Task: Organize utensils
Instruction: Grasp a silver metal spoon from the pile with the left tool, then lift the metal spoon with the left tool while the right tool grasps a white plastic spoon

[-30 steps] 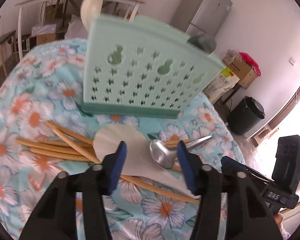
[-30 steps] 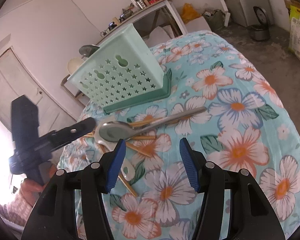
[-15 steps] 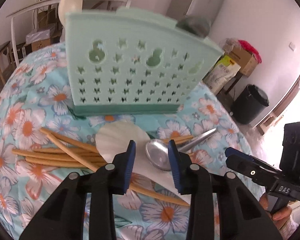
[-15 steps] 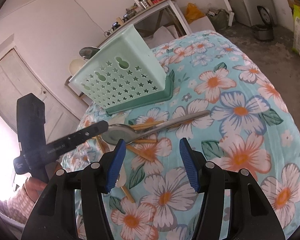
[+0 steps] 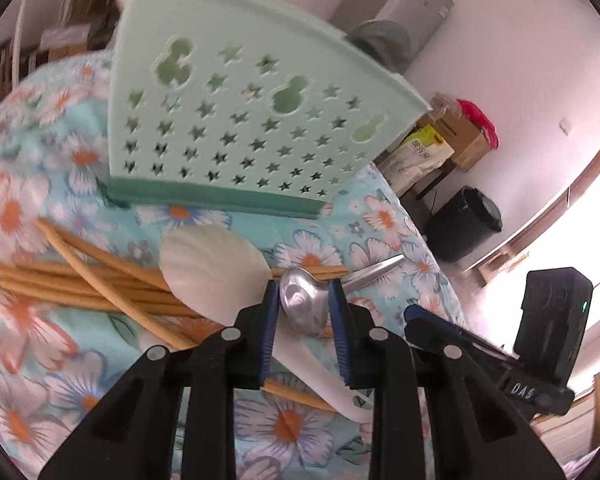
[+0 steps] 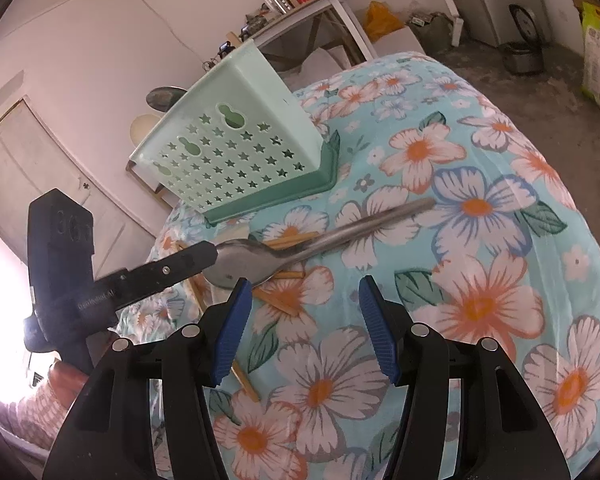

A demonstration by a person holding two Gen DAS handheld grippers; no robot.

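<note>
My left gripper (image 5: 303, 299) is shut on the bowl of a metal spoon (image 5: 300, 304), whose handle points right over the floral cloth. In the right wrist view the same spoon (image 6: 320, 240) lies slanted with the left gripper's fingers (image 6: 180, 264) clamped on its bowl. A white spoon (image 5: 216, 268) lies under it, on several wooden chopsticks (image 5: 84, 276). The mint green utensil basket (image 5: 236, 120) stands behind; it also shows in the right wrist view (image 6: 236, 152). My right gripper (image 6: 304, 320) is open and empty, just in front of the spoon.
A floral tablecloth (image 6: 480, 240) covers the round table. A black bin (image 5: 466, 224), boxes (image 5: 452, 140) and a grey fridge (image 5: 400, 8) stand beyond the table edge on the right. A shelf table (image 6: 312, 4) stands behind the basket.
My left gripper moved forward and closed its jaws onto the metal spoon's bowl. The right gripper stayed open and shifted slightly closer to the spoon.
</note>
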